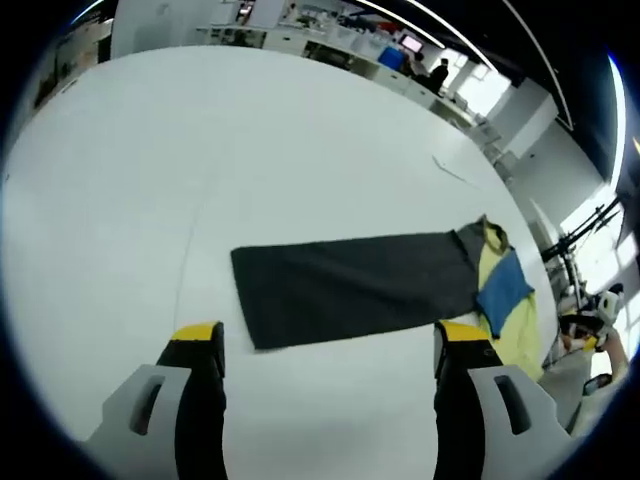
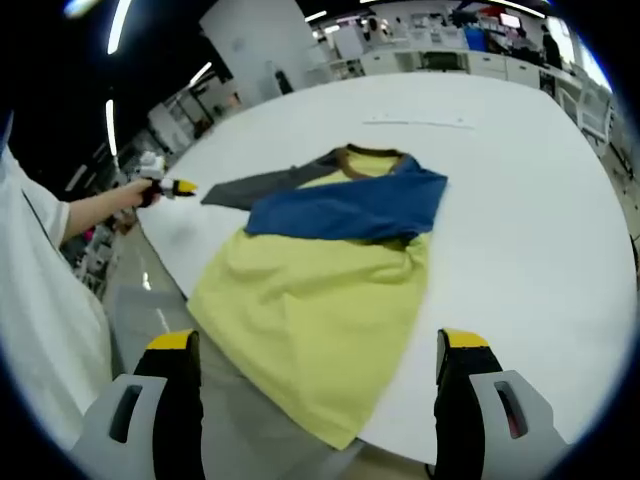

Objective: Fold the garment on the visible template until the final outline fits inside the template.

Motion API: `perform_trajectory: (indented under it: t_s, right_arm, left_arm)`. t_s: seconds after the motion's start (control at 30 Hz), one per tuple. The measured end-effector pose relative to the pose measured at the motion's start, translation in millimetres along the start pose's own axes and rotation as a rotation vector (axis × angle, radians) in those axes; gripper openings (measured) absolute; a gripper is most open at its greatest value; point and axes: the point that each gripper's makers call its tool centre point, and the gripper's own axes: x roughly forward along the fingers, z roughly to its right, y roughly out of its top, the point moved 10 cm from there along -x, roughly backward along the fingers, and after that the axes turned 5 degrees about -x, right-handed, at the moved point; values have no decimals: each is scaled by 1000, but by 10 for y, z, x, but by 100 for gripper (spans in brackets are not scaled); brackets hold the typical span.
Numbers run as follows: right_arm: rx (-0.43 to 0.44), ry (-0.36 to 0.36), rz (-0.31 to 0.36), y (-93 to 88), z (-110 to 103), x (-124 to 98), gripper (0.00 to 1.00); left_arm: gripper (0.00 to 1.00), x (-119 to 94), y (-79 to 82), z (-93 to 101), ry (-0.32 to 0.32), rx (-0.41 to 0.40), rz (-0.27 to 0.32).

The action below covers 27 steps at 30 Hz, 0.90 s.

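The garment lies flat on the white table (image 1: 200, 150). Its long dark grey part (image 1: 350, 285) stretches away from a yellow body (image 1: 515, 335) with a blue sleeve (image 1: 503, 285) folded across it. My left gripper (image 1: 330, 340) hovers open just short of the grey part's near edge, holding nothing. In the right gripper view the yellow body (image 2: 320, 300) hangs over the table's near edge, with the blue sleeve (image 2: 360, 208) and a brown collar (image 2: 372, 152) beyond it. My right gripper (image 2: 318, 345) is open above the yellow cloth. The left gripper (image 2: 178, 187) appears far left in a hand.
Thin faint lines (image 2: 420, 122) mark the table (image 2: 540, 200) beyond the garment. A person's white sleeve (image 2: 40, 330) fills the left of the right gripper view. The floor (image 2: 140, 300) lies below the table edge. Desks and a person (image 1: 438, 72) stand far behind.
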Motion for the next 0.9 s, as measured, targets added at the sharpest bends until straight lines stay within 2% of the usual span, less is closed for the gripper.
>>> perform_trajectory:
  t_s: [0.13, 0.37, 0.53, 0.73, 0.9]
  right_arm:
    - [1, 0, -5, 6, 2, 8, 97]
    - [4, 4, -16, -2, 10, 32, 97]
    - [8, 4, -18, 5, 10, 35, 97]
    - [14, 0, -30, -14, 11, 37, 97]
    - [22, -2, -36, -33, 11, 37, 97]
  left_arm:
    - [74, 48, 33, -40, 8, 5, -9]
    - [71, 108, 102, -69, 37, 16, 3]
    - [65, 133, 113, -144, 44, -53, 41]
    - [65, 153, 121, -258, 111, -60, 52]
    - [55, 164, 196, -313, 160, -22, 99]
